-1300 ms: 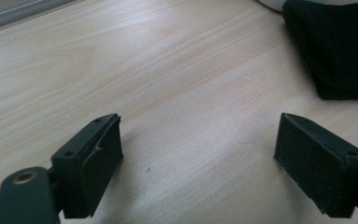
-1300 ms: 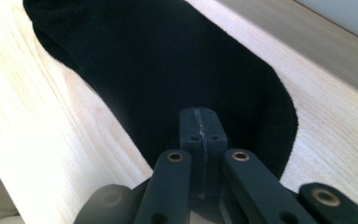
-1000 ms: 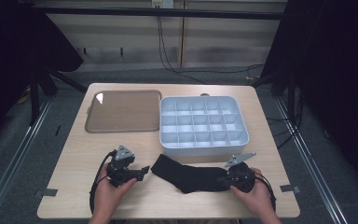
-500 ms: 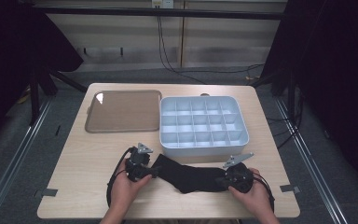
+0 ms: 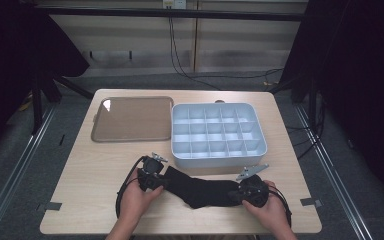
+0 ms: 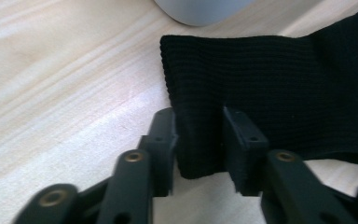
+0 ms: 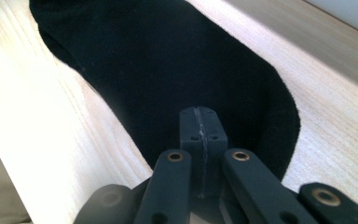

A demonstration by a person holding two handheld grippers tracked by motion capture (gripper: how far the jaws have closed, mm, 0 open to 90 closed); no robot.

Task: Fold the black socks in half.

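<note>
A black sock (image 5: 202,190) lies flat on the wooden table near its front edge, with its cuff to the left. My left gripper (image 5: 161,181) is at the cuff. In the left gripper view its jaws (image 6: 198,116) stand a little apart, and a corner of the ribbed cuff (image 6: 284,84) fills the gap. My right gripper (image 5: 239,194) is at the toe end. In the right gripper view its jaws (image 7: 203,114) are pressed together over the edge of the toe (image 7: 168,60).
A pale blue-grey box (image 5: 217,159) with several empty compartments stands just behind the sock, and its wall is close to both grippers. A flat brown tray (image 5: 132,119) lies at the back left. Bare table lies left of the left hand.
My left gripper moved right from the bare table to the sock's cuff and now straddles its corner. The right gripper stayed at the toe.
</note>
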